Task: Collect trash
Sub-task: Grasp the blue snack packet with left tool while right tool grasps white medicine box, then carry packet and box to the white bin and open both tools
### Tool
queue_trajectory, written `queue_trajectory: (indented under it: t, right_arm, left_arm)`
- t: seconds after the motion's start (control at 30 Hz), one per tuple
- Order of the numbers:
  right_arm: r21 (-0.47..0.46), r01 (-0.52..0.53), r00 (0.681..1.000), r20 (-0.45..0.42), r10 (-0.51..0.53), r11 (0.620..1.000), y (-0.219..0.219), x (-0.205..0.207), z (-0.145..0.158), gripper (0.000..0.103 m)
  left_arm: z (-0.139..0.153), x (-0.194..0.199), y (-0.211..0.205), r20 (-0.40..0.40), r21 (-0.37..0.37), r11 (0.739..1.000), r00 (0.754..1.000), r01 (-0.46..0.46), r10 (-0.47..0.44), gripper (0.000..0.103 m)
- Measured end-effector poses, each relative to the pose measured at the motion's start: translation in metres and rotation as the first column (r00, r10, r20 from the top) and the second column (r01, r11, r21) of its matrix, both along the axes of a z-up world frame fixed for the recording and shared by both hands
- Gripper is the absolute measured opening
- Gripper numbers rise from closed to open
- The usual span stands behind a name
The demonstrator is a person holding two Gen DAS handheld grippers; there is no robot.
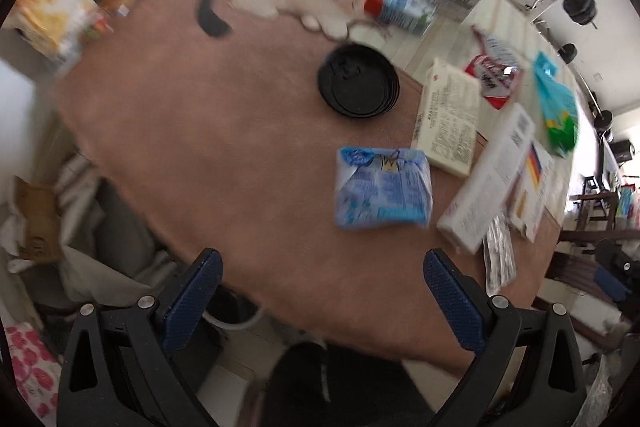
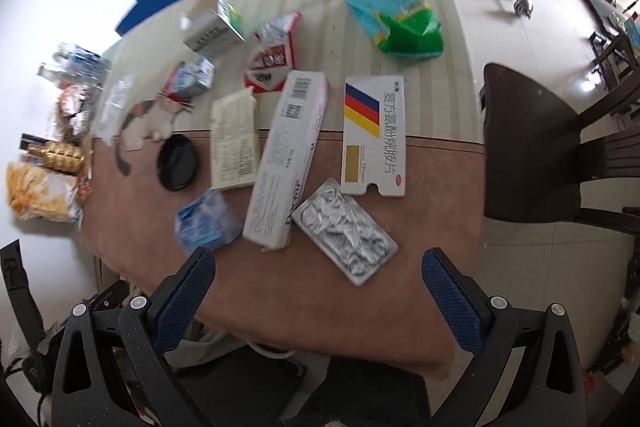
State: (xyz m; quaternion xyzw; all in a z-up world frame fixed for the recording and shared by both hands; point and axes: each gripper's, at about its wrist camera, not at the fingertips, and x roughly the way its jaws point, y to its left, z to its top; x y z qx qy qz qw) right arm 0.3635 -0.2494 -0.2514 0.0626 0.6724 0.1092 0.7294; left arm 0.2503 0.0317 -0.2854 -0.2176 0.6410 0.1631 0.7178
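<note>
Brown table holds 1 emptied foil blister pack beside boxes.

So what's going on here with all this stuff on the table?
A person holds a hand-held gripper in each hand above a table littered with trash. The left hand-held gripper hangs open near a blue carton; the right hand-held gripper is open near a foil blister pack. Nothing is picked up yet.

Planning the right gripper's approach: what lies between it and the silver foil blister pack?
Only bare brown mat separates the right hand-held gripper from the silver foil blister pack, per the right wrist view.
</note>
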Motion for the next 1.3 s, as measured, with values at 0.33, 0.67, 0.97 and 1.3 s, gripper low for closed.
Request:
queue_trajectory:
  t: [0.33,0.67,0.97,1.3]
  right_arm:
    - [-0.022,-0.04,0.983,-0.182,0.035,0.999,0.074,0.09,-0.108,0.098]
    - [-0.033,-0.104,0.968,-0.231,0.094,0.994,0.111,0.095,-0.146,0.061]
    - [-0.022,-0.16,0.975,-0.16,0.155,0.987,0.108,0.082,-0.11,0.058]
    - [0.016,-0.232,0.972,-0.02,0.232,0.973,0.109,0.04,-0.051,0.057]
  left_arm:
    - [-0.094,0.055,0.017,-0.133,-0.131,0.99,0.99,-0.054,0.037,0.045]
    - [-0.092,0.043,0.022,-0.135,-0.056,0.998,0.991,-0.033,0.025,0.009]
    - [-0.048,0.022,0.033,-0.056,0.034,0.999,0.998,-0.03,0.032,0.006]
    - [0.025,-0.001,0.032,0.085,0.154,0.983,0.993,-0.097,0.085,0.006]
